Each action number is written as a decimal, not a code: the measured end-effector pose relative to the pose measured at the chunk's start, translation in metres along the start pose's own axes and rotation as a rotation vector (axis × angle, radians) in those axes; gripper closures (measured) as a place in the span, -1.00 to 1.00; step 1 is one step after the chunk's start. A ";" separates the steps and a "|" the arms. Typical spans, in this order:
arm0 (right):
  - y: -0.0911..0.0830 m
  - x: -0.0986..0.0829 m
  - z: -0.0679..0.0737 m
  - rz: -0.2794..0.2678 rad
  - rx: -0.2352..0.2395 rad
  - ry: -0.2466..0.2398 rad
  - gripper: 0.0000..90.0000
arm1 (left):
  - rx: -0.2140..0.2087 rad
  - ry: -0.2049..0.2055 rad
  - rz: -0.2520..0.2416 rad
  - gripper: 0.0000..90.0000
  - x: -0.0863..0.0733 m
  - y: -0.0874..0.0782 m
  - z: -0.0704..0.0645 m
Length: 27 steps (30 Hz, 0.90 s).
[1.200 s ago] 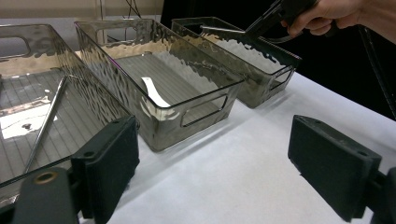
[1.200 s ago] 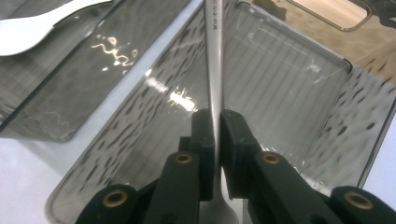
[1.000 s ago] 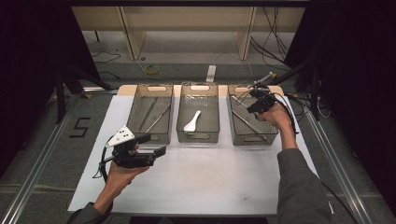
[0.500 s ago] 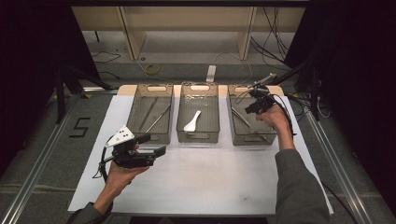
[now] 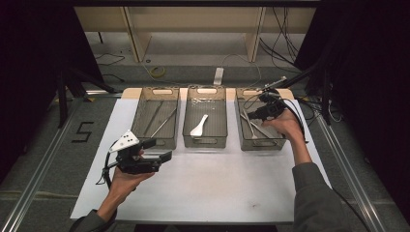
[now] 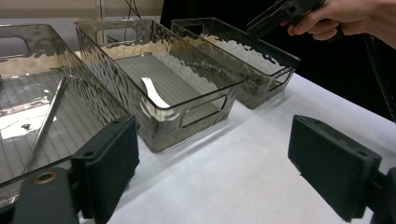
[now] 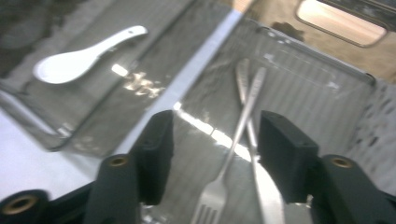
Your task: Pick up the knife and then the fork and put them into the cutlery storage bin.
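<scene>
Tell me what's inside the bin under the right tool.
The right bin holds a metal fork and a second metal utensil crossed beneath it, probably a spoon. The open right tool hovers above, hiding that utensil's end.

Two black hand-held grippers: left gripper [image 5: 162, 149] bearing a grey three-cornered plate with dots; right gripper [image 5: 253, 115] trailing a black cable; grey sleeves.

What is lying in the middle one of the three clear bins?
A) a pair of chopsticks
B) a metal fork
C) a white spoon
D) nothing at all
C: a white spoon lies alone on the floor of the middle bin, while the metal fork is in the bin under the right gripper.
</scene>
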State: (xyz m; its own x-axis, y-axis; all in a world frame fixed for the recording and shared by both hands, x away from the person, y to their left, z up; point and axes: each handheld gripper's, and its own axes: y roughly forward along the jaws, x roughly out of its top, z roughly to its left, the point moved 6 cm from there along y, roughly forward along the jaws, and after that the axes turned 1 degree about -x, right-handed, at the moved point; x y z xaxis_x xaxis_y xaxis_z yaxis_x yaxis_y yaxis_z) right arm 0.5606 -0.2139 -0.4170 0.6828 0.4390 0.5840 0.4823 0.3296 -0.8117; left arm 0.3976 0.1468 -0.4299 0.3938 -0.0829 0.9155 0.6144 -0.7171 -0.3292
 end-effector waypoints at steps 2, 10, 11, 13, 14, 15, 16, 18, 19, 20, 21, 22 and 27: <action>-0.005 -0.001 0.009 -0.027 0.014 -0.004 -0.07 | 0.000 0.000 0.001 -0.65 0.000 0.000 0.000; -0.022 -0.012 0.041 -0.147 0.067 -0.007 -0.22 | -0.001 -0.004 0.006 -0.65 0.000 -0.001 0.002; -0.025 -0.014 0.045 -0.166 0.074 -0.007 -0.22 | 0.000 -0.004 0.007 -0.65 0.000 -0.001 0.003; -0.028 -0.019 0.052 -0.194 0.079 -0.009 -0.23 | 0.000 -0.009 0.007 -0.65 0.000 -0.001 0.003; -0.030 -0.021 0.055 -0.206 0.084 -0.008 -0.24 | 0.000 -0.008 0.009 -0.65 -0.001 0.000 0.004; -0.032 -0.025 0.060 -0.218 0.093 -0.005 -0.24 | 0.001 -0.011 0.008 -0.65 -0.001 0.000 0.004; -0.034 -0.027 0.062 -0.232 0.098 -0.004 -0.25 | 0.001 -0.010 0.008 -0.65 -0.001 0.000 0.004; -0.037 -0.033 0.068 -0.260 0.110 0.004 -0.25 | 0.001 -0.011 0.008 -0.65 0.000 -0.001 0.004; -0.038 -0.037 0.070 -0.274 0.119 0.007 -0.25 | 0.001 -0.012 0.008 -0.65 0.000 -0.001 0.004; -0.039 -0.039 0.072 -0.283 0.124 0.010 -0.26 | 0.001 -0.014 0.009 -0.65 -0.001 -0.001 0.004; -0.041 -0.043 0.075 -0.296 0.135 0.013 -0.27 | 0.001 -0.014 0.009 -0.65 -0.001 -0.001 0.004; -0.041 -0.045 0.076 -0.303 0.138 0.018 -0.27 | 0.000 -0.012 0.010 -0.65 -0.001 -0.001 0.004; -0.045 -0.055 0.083 -0.332 0.153 0.015 -0.31 | -0.004 -0.013 0.014 -0.65 -0.001 0.000 0.005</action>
State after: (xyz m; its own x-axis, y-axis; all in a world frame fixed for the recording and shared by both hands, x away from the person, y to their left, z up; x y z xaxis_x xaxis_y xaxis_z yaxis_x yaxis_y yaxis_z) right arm 0.4551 -0.1835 -0.4116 0.5112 0.2755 0.8141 0.5918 0.5741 -0.5659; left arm 0.4003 0.1503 -0.4317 0.4115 -0.0839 0.9075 0.6060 -0.7186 -0.3412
